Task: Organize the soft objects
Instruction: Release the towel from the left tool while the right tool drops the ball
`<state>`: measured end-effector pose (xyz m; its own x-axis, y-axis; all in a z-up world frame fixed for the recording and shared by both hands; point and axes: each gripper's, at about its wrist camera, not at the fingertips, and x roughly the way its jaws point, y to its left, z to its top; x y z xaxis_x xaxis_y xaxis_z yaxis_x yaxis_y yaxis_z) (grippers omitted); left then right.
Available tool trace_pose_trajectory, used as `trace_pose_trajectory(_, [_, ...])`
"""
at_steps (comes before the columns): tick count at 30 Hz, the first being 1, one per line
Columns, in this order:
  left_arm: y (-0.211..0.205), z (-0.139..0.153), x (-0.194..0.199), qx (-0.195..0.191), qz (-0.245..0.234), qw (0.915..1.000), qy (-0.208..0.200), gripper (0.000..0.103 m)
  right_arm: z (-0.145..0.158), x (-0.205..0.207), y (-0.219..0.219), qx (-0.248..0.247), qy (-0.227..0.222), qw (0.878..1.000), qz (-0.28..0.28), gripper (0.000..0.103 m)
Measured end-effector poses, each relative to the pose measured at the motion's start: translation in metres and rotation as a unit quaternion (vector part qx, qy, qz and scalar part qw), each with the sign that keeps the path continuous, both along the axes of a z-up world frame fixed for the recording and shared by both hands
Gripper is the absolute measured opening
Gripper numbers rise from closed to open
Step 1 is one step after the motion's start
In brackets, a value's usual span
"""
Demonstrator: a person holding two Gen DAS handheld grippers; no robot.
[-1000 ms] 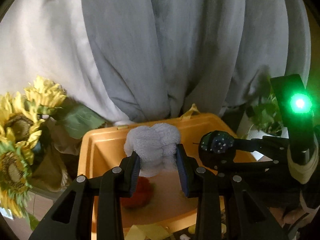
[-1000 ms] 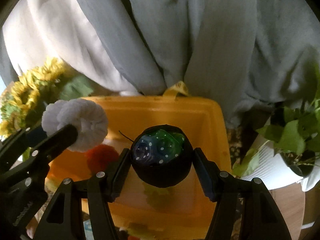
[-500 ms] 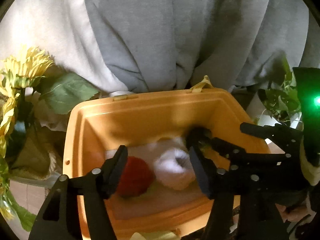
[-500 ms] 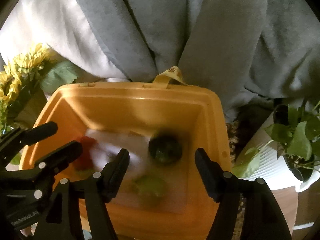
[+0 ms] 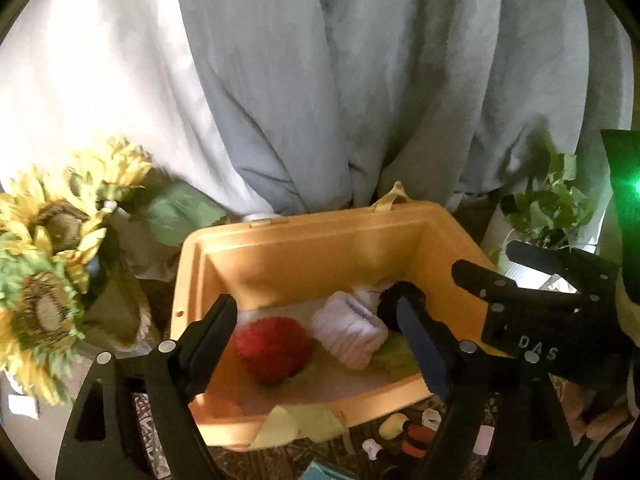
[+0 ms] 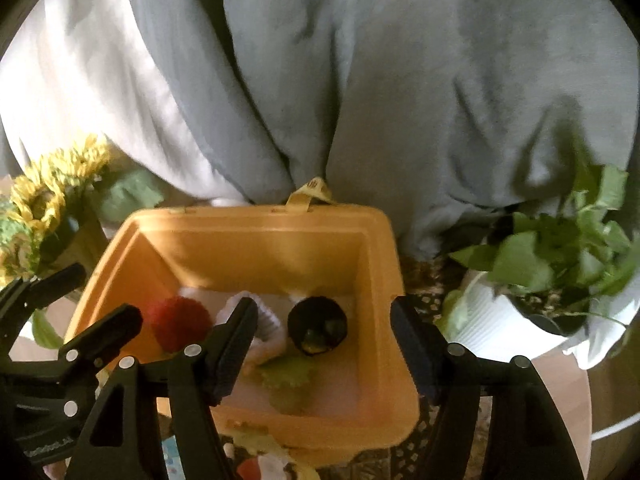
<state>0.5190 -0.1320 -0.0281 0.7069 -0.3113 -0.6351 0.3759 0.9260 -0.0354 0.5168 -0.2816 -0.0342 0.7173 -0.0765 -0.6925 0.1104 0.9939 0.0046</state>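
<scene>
1. The left gripper (image 5: pixel 316 344) is held above the near edge of an orange bin (image 5: pixel 304 252), its jaws spread wide with nothing between them.
2. The right gripper (image 6: pixel 324 344) hangs over the same bin, jaws equally wide and holding nothing.
3. Inside the bin, just beyond the left gripper's fingers, a red fuzzy ball (image 5: pixel 274 350) lies toward the left finger, and a white rolled sock (image 5: pixel 350 330) lies just beside it, toward the right finger.
4. A dark round soft object (image 6: pixel 318 326) rests on the bin floor between the right gripper's fingers in its view, touching the white sock's far side.
5. A yellow-green cloth piece (image 6: pixel 290 374) lies on the floor nearer the grippers.
6. Grey and white curtains (image 5: pixel 320 80) hang behind the bin.
7. Sunflowers (image 5: pixel 48 264) stand left of the left gripper; a leafy potted plant (image 6: pixel 560 256) stands right of the right gripper.
8. Small, blurred items (image 5: pixel 400 432) lie below the bin's near wall, under the grippers.
</scene>
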Motion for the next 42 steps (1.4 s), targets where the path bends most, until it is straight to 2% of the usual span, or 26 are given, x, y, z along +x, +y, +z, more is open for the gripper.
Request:
trace_pose_trajectory(6, [0.001, 0.016, -0.028, -0.005, 0.002, 0.9992, -0.039, 0.088, 0.016, -0.026, -0.006, 0.005, -0.029, 1.0, -0.011, 0.07])
trace_pose_trajectory(12, [0.002, 0.029, -0.051, -0.015, 0.009, 0.9982, -0.057, 0.089, 0.029, -0.055, -0.011, 0.01, -0.061, 0.998, -0.022, 0.07])
trace_pose_trajectory(24, [-0.001, 0.035, -0.1, -0.011, 0.003, 0.9955, -0.094, 0.09, 0.043, -0.114, -0.007, -0.022, -0.104, 0.994, -0.021, 0.07])
trace_pose_trajectory(32, [0.0, 0.026, -0.127, -0.007, -0.006, 0.9951, -0.098, 0.09, 0.033, -0.143, -0.002, -0.02, -0.104, 0.994, -0.025, 0.07])
trace_pose_trajectory(42, [-0.001, 0.002, -0.148, 0.01, -0.021, 0.9965, -0.08, 0.09, 0.002, -0.161, 0.0, -0.01, -0.054, 0.998, -0.017, 0.07])
